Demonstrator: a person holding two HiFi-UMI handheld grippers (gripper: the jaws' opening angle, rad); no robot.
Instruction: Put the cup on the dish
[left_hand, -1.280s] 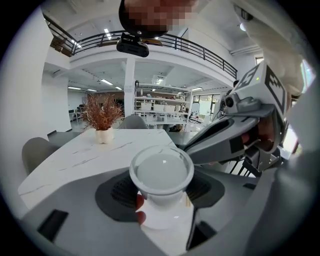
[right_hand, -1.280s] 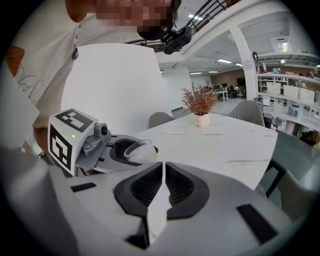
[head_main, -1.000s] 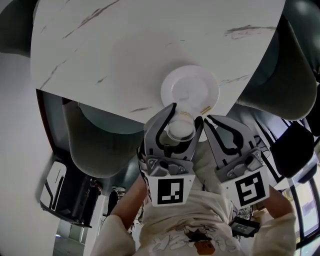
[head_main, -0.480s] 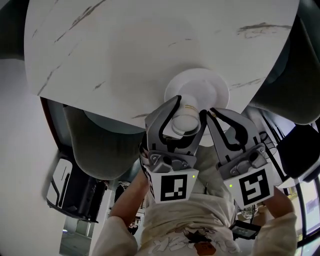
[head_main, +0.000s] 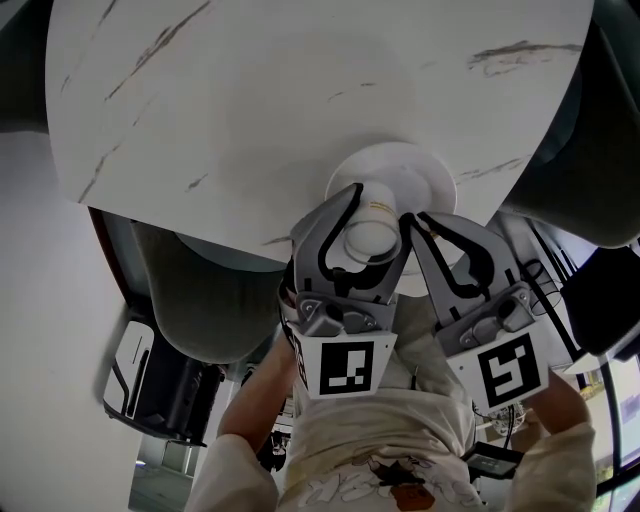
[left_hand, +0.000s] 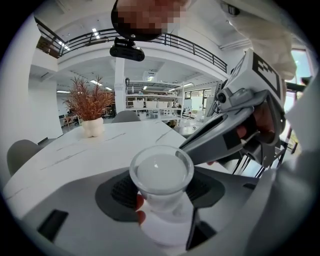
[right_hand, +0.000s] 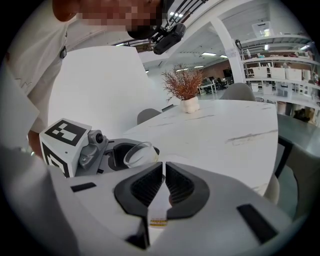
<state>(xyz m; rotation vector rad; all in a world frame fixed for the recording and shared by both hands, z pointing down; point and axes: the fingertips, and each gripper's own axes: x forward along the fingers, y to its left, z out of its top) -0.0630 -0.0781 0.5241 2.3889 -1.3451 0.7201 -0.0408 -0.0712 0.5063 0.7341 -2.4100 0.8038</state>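
Observation:
A clear cup (head_main: 370, 235) with a pale inside hangs upright in my left gripper (head_main: 375, 212), which is shut on its sides. The cup overlaps the near edge of the white dish (head_main: 420, 170), which lies at the near rim of the marble table (head_main: 250, 100). In the left gripper view the cup (left_hand: 161, 175) fills the space between the jaws. My right gripper (head_main: 425, 222) is beside it, jaws pressed together on a thin white gold-banded edge (right_hand: 157, 205), apparently the dish's rim. From the right gripper view the cup (right_hand: 139, 152) shows at the left.
A small white vase with dried branches (right_hand: 189, 104) stands far across the table. Grey chairs (head_main: 200, 290) sit under the table's near edge on the left and on the right (head_main: 570, 170). A dark bag (head_main: 160, 380) lies on the floor to the left.
My left gripper has carried the cup forward, from short of the dish to over its near edge. The right gripper has stayed at the dish's rim.

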